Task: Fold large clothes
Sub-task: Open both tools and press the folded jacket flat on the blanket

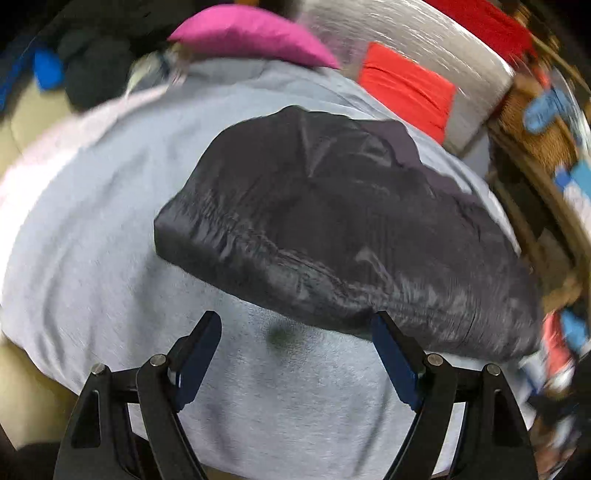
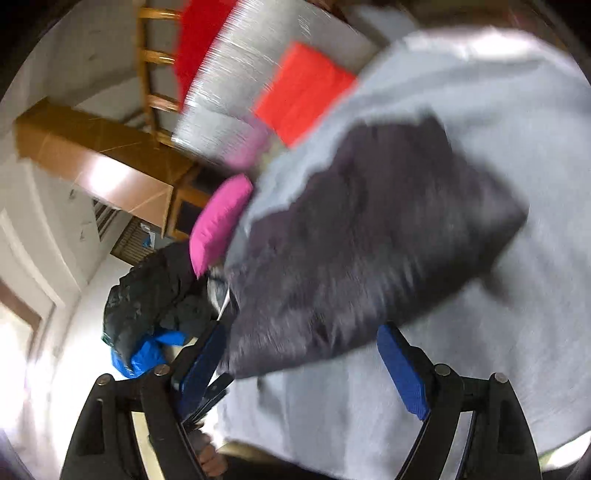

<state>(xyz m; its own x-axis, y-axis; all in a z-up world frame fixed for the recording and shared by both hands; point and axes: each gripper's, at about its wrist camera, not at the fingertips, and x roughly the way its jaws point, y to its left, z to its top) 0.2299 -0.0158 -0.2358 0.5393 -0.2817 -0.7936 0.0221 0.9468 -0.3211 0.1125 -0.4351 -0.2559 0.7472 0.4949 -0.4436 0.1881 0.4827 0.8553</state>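
The left gripper [image 1: 295, 332] stands wide and holds nothing; its right finger tip sits at the near edge of the dark garment [image 1: 332, 221]. The right gripper [image 2: 306, 347] is wide and empty too, and the garment's near edge [image 2: 362, 236] overlaps its left finger in that view; contact cannot be told through the blur.

The garment lies folded into a compact bundle on the grey sheet [image 1: 92, 221], right in front of both grippers. It looks like thin, shiny, crinkled cloth: probably light, soft and slippery, so the layers may slide apart. Best taken at the thick gathered near edge, pinching all layers together.

Beyond it lie a pink cushion [image 1: 251, 33], a red cloth [image 1: 406, 88] and a dark heap of clothes [image 2: 155, 291] with something blue [image 2: 147, 354]. None block the near edge.
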